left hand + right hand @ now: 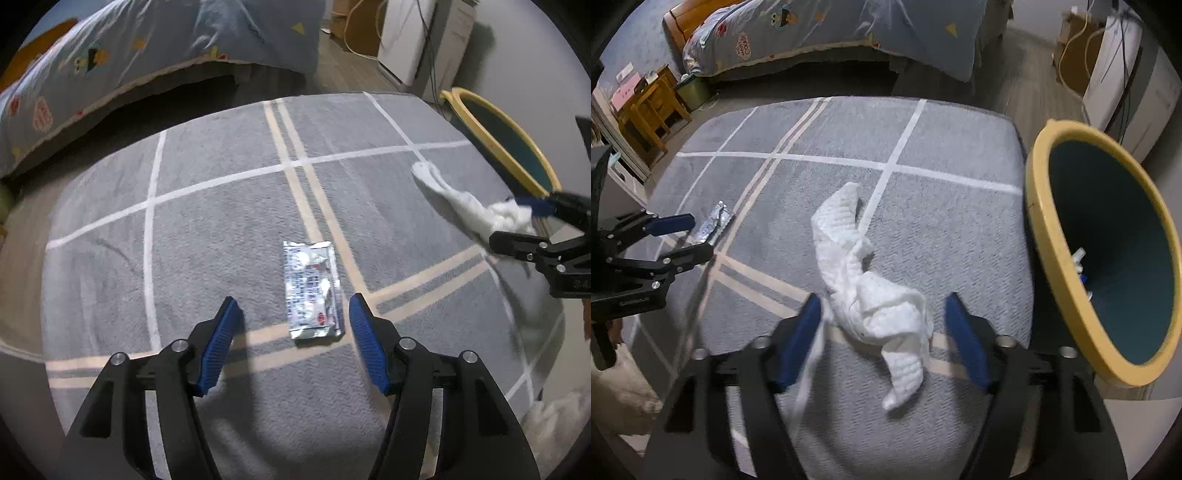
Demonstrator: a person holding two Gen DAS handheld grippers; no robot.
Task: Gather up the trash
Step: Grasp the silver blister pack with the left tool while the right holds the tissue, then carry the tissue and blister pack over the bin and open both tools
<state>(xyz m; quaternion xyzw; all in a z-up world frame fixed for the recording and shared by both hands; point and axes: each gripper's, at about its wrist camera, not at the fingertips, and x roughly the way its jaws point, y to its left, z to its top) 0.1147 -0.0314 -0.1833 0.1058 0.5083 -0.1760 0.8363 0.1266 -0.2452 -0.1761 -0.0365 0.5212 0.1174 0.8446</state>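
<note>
A silver foil wrapper (311, 290) lies flat on the grey rug, just ahead of my left gripper (293, 314), which is open and empty with the wrapper between and slightly past its blue fingertips. A crumpled white tissue (864, 291) lies on the rug between the fingers of my right gripper (882, 314), which is open around it. In the left wrist view the tissue (465, 203) and right gripper (524, 221) show at the right. In the right wrist view the wrapper (713, 221) and left gripper (690, 236) show at the left. A yellow-rimmed bin (1056, 266) stands right of the rug.
The grey striped rug (221, 229) covers the floor. A bed with a blue printed cover (849, 33) runs along the back. A small wooden table (650, 107) stands at the left. White cabinets and cables (1115, 74) are behind the bin. The bin holds some trash (1080, 266).
</note>
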